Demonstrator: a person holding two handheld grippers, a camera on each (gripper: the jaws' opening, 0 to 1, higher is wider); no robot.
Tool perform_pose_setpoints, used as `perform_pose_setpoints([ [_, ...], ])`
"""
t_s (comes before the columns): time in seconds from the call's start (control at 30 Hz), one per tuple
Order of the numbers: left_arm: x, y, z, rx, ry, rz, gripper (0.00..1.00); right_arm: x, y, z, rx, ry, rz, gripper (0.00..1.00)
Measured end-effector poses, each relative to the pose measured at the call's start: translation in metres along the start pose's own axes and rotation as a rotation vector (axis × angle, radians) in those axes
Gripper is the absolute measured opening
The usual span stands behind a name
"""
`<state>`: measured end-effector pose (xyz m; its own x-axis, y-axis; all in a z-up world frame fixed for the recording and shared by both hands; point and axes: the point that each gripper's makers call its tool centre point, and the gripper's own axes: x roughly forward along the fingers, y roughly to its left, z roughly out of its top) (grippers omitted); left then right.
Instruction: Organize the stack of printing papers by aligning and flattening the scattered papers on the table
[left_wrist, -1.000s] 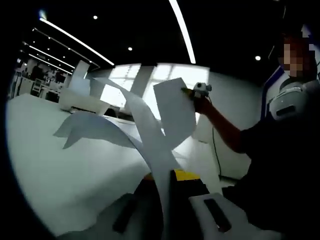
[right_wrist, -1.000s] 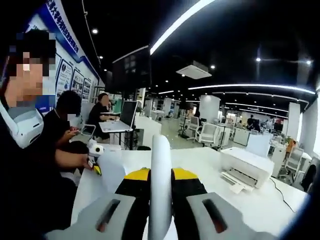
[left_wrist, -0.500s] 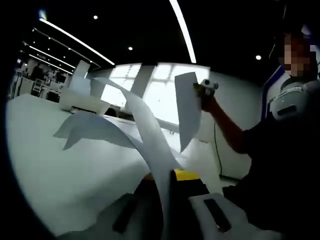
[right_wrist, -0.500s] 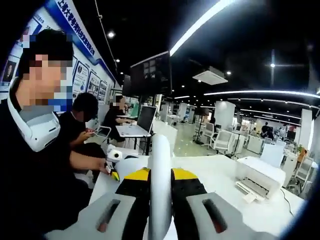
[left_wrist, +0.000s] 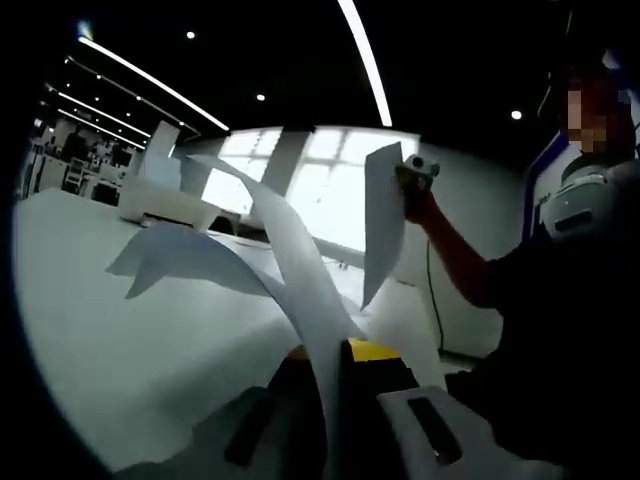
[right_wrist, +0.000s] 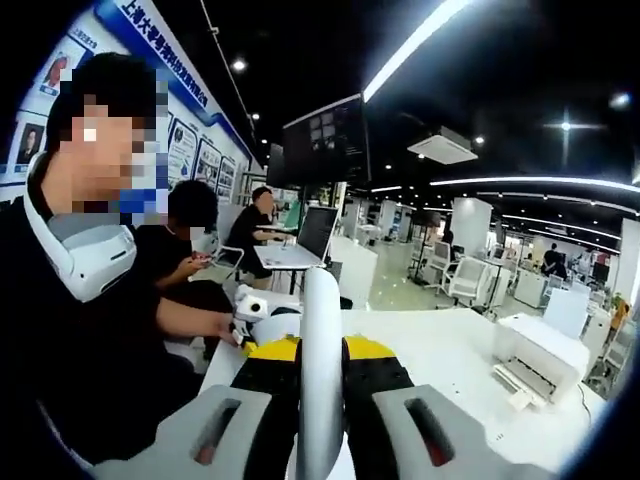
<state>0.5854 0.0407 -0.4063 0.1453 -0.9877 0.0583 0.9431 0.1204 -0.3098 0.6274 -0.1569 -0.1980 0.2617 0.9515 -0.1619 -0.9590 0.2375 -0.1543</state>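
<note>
Holding paper in both tools, off the bench. Left tool (left_wrist: 335, 365): jaws clenched on one white sheet (left_wrist: 290, 260) that rises from between them, bends over and droops toward the bench (left_wrist: 120, 330). A second sheet (left_wrist: 382, 225) hangs edge-on beyond it, pinched at its top edge by the right tool (left_wrist: 412, 172), seen here from the left gripper view with the person's hand (left_wrist: 415, 205) and forearm behind it.

Right gripper view: right tool (right_wrist: 320, 355) clenched on that second sheet (right_wrist: 320, 360), which stands edge-on as a narrow white strip between the yellow-and-black jaws. Left tool (right_wrist: 245, 330) sits just left of the strip, low against the bench (right_wrist: 440, 350).

Count: two sheets, one per tool. Whether more loose paper lies under the curl, cannot tell.

Around the first sheet: one white printer (left_wrist: 165, 200) on the bench beyond it, also in the right gripper view (right_wrist: 540, 355). Bright windows (left_wrist: 300, 185) behind. The curled sheet hides part of the bench. Two seated people (right_wrist: 220, 245) left of the strip, one at a laptop (right_wrist: 300, 240).
</note>
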Motion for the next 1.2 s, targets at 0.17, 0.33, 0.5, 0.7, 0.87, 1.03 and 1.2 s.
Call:
perform_pose_setpoints([
  [0.17, 0.0, 0.0, 0.0, 0.0, 0.0, 0.0, 0.06, 0.011, 0.006, -0.004, 0.004, 0.016, 0.035, 0.1],
  [0.33, 0.0, 0.001, 0.0, 0.003, 0.001, 0.0, 0.06, 0.023, 0.01, -0.011, 0.006, 0.041, 0.067, 0.1],
  [0.5, -0.001, 0.0, 0.0, 0.002, -0.002, -0.002, 0.06, 0.033, 0.01, -0.019, 0.007, 0.077, 0.082, 0.1],
  [0.7, -0.001, 0.0, 0.0, 0.004, 0.0, -0.006, 0.06, 0.046, 0.01, -0.026, 0.007, 0.104, 0.105, 0.1],
  [0.87, 0.0, -0.002, -0.001, 0.018, 0.009, -0.011, 0.07, 0.055, 0.014, -0.028, 0.002, 0.128, 0.127, 0.1],
  [1.03, 0.0, -0.002, 0.0, 0.029, 0.013, -0.01, 0.07, 0.059, 0.015, -0.03, 0.002, 0.136, 0.141, 0.1],
  [1.2, 0.0, -0.004, -0.001, 0.052, 0.022, -0.011, 0.07, 0.064, 0.017, -0.033, 0.004, 0.143, 0.145, 0.1],
])
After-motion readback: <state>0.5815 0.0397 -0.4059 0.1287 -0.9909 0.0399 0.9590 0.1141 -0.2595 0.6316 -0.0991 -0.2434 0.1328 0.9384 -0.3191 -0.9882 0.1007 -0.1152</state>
